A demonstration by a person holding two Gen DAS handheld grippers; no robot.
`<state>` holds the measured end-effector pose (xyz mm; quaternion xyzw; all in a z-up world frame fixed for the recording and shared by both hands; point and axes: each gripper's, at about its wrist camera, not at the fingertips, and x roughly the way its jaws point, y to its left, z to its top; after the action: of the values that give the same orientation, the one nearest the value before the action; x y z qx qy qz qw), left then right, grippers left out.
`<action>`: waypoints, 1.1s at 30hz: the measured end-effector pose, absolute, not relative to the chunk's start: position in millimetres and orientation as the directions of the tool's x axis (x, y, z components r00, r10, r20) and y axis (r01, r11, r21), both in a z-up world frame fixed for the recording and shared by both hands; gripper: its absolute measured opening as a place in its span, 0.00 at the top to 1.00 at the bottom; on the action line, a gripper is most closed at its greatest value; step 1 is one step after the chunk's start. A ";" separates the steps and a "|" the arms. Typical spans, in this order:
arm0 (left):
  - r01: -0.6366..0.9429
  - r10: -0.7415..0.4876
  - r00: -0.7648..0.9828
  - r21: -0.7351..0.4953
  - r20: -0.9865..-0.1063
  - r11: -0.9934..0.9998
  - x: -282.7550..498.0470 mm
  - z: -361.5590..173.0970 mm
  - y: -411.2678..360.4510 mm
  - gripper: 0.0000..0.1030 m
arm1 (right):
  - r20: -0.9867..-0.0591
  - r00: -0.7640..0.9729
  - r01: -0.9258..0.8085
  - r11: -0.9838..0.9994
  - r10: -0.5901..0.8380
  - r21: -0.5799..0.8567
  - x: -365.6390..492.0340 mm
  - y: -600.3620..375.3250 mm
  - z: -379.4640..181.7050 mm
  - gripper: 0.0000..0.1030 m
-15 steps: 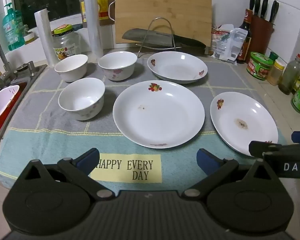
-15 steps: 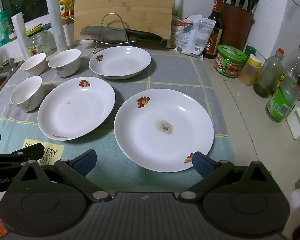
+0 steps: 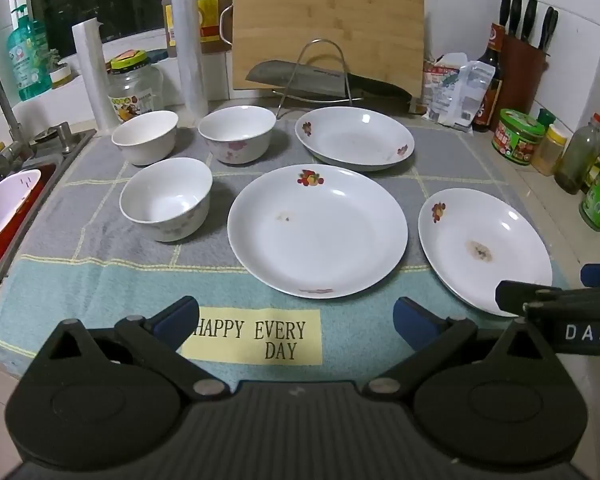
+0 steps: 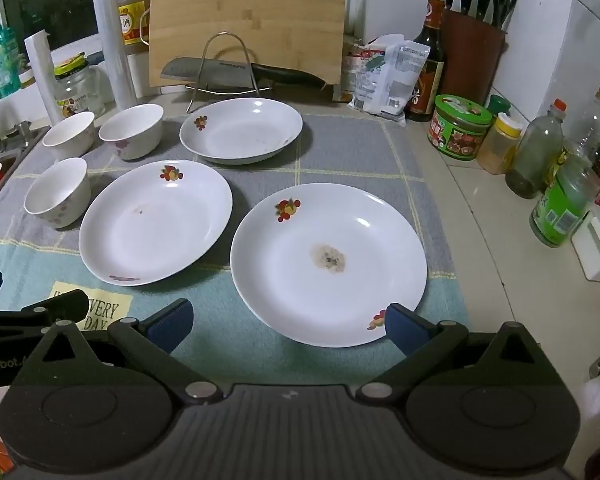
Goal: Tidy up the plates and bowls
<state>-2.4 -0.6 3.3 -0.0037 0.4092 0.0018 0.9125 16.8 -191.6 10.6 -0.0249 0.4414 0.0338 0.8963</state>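
Three white plates lie on a towel mat (image 3: 100,276): a far plate (image 3: 354,138), a middle plate (image 3: 318,232) and a right plate with a brown stain (image 3: 484,248), which fills the right wrist view (image 4: 328,264). Three white bowls stand left: a near bowl (image 3: 166,198), a far-left bowl (image 3: 145,136) and a flowered bowl (image 3: 237,133). My left gripper (image 3: 296,320) is open and empty above the mat's front edge. My right gripper (image 4: 288,324) is open, its right finger at the stained plate's near rim.
A cleaver on a wire rack (image 3: 324,80) and a bamboo board (image 3: 328,20) stand behind the plates. A sink with a red-and-white basket (image 3: 4,208) is at the left. Bottles, jars and a knife block (image 4: 476,40) line the right wall.
Both grippers have eased slightly forward toward the plates. The plates and bowls have not moved.
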 end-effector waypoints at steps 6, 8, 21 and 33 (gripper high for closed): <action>-0.009 0.002 0.668 -0.005 -0.744 1.000 -3.7 6.7 0.2 0.01 | -0.790 0.612 -0.083 0.996 0.039 -0.015 15.6 -190.9 12.2 0.00; -0.009 0.001 0.668 -0.006 -0.744 1.000 -3.8 6.7 0.3 0.01 | -0.790 0.612 -0.083 0.996 0.039 -0.015 15.1 -190.9 12.3 0.00; 0.000 -0.009 0.673 -0.012 -0.740 1.000 -5.6 10.8 1.9 0.00 | -0.789 0.614 -0.071 0.997 0.026 -0.023 13.4 -189.2 14.0 0.00; 0.007 -0.012 0.677 -0.010 -0.736 1.000 -5.1 10.4 4.1 0.01 | -0.787 0.617 -0.063 0.998 0.016 -0.028 12.9 -187.4 15.8 0.00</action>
<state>-5.1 4.1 10.4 -0.0033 0.4018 -0.0051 0.9157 12.9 -187.4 15.8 -0.0265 0.4369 0.0221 0.8989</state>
